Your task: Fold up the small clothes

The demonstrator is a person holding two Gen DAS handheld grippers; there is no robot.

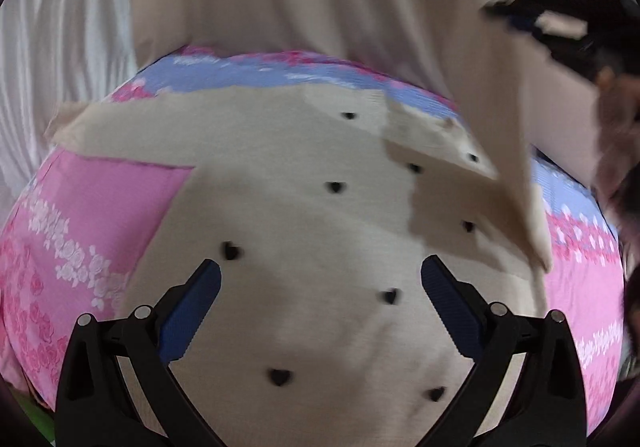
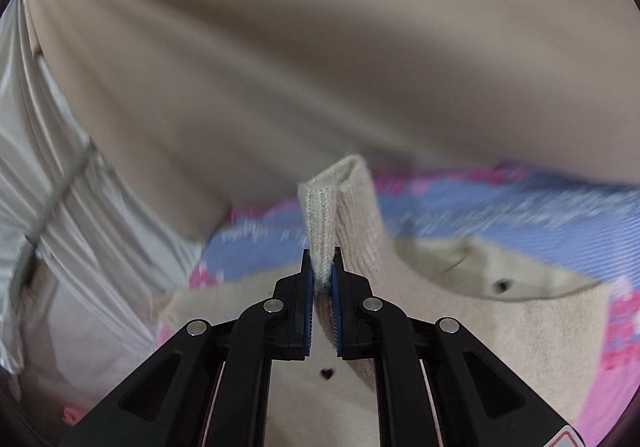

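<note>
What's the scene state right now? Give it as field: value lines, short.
garment: cream knit sweater with small black hearts, lying mostly flat
surface: pink and blue floral bedding
left gripper: open, above the sweater body, holding nothing
right gripper: shut on the sleeve, pinching it near the ribbed cuff
sleeve state: lifted off the bedding, at the sweater's right side in the left wrist view
background: beige fabric behind the bed; what it is cannot be told
image quality: motion blur in both views
</note>
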